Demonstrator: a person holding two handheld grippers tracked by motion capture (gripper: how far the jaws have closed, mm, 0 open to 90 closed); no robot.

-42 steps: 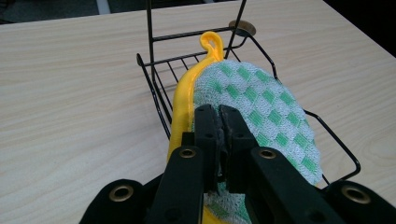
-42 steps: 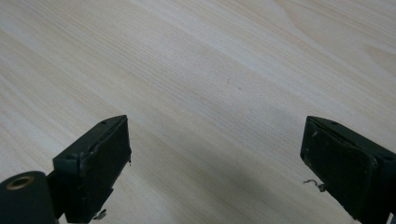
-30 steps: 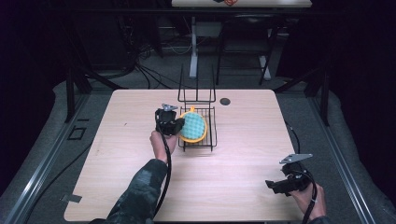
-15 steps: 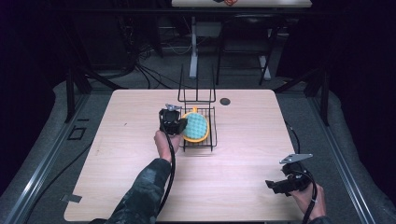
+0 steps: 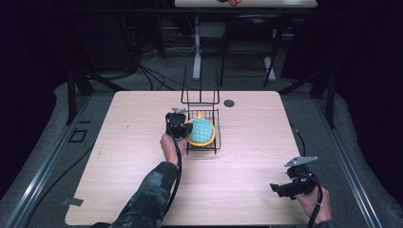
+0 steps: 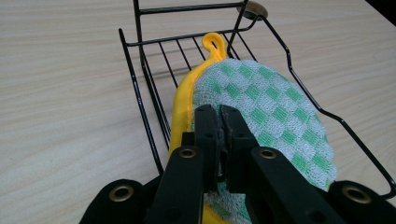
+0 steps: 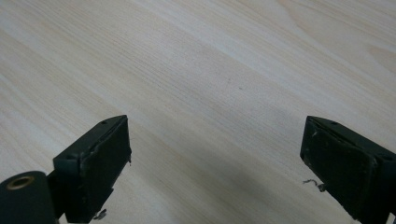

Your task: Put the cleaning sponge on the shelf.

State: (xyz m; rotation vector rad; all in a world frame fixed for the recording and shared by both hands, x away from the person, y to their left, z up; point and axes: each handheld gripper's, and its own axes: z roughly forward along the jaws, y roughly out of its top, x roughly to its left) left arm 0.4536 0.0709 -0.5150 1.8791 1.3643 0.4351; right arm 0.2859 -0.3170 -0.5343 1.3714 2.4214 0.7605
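Reading the high view from the left, we note bare wooden table [image 5: 119,156], then the left gripper [image 5: 179,124] near the table's middle, held at the left side of a black wire rack [image 5: 203,124]. In the left gripper view its jaws are pressed together on the edge of a round pot holder [image 6: 266,112], green-and-white checked with a yellow border and a yellow loop [image 6: 214,42] at its far end. We see the pot holder inside the rack, leaning tilted, its near edge pinched at the rack's open side. A small dark disc [image 5: 229,103] lies on the table just behind the rack to its right. Well apart, at the near right corner, the right gripper [image 5: 283,190] hangs over bare wood; the right gripper view shows its jaws spread wide, nothing between them.
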